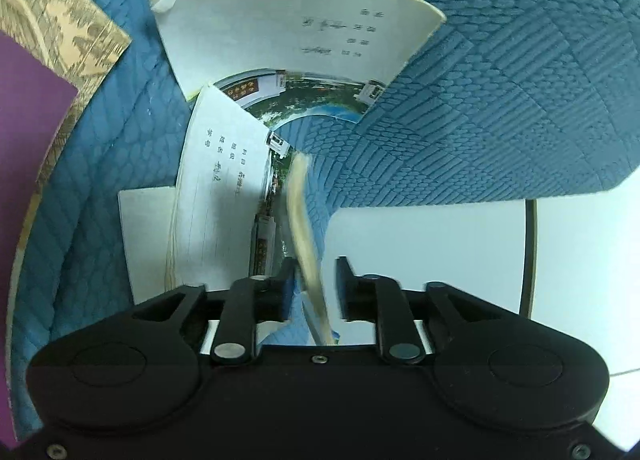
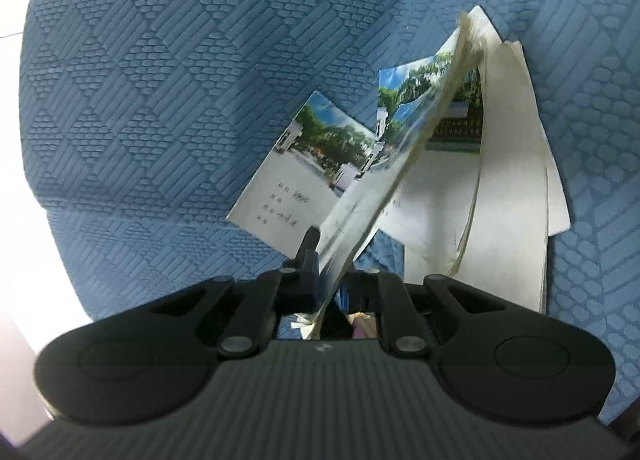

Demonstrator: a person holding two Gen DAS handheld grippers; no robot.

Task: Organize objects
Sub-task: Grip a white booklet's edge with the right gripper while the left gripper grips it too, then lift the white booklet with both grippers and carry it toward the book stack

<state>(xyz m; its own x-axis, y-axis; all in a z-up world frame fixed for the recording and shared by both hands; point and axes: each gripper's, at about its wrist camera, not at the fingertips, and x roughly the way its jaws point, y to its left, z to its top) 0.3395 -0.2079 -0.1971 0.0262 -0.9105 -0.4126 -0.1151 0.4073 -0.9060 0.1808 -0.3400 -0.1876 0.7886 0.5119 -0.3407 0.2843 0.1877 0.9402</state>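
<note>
The left tool [image 1: 314,272] is standing at a narrow opening. The thin photo-covered paper notebook [image 1: 305,220] is running edge-on between its fingers, and a slim gap is showing beside the right finger, so the pads are not pressing on it. Just beyond the tool's right side, the white desk [image 1: 440,244] is showing bare. To the tool's left, a plain white paper sheet [image 1: 146,236] is lying under a second white notebook with handwritten lines [image 1: 224,180]. Further ahead, a third white notebook with a garden photo strip [image 1: 296,32] is lying flat on the blue quilted fabric cover [image 1: 500,100]. Far off to the left, a beige patterned book with a purple panel [image 1: 68,24] is resting on the same cover.

The right tool [image 2: 334,256] is clamping the near corner of the same thin photo-covered paper notebook [image 2: 400,164], which is rising tilted from between its fingers up and to the right. The right finger is hiding behind the pages. Ahead and to the tool's left, a small photo-topped notebook with handwriting [image 2: 288,180] is lying flat on the blue quilted fabric cover [image 2: 160,100]. Ahead and to the right, a loose stack of white paper booklets [image 2: 512,188] is lying behind the held notebook.
</note>
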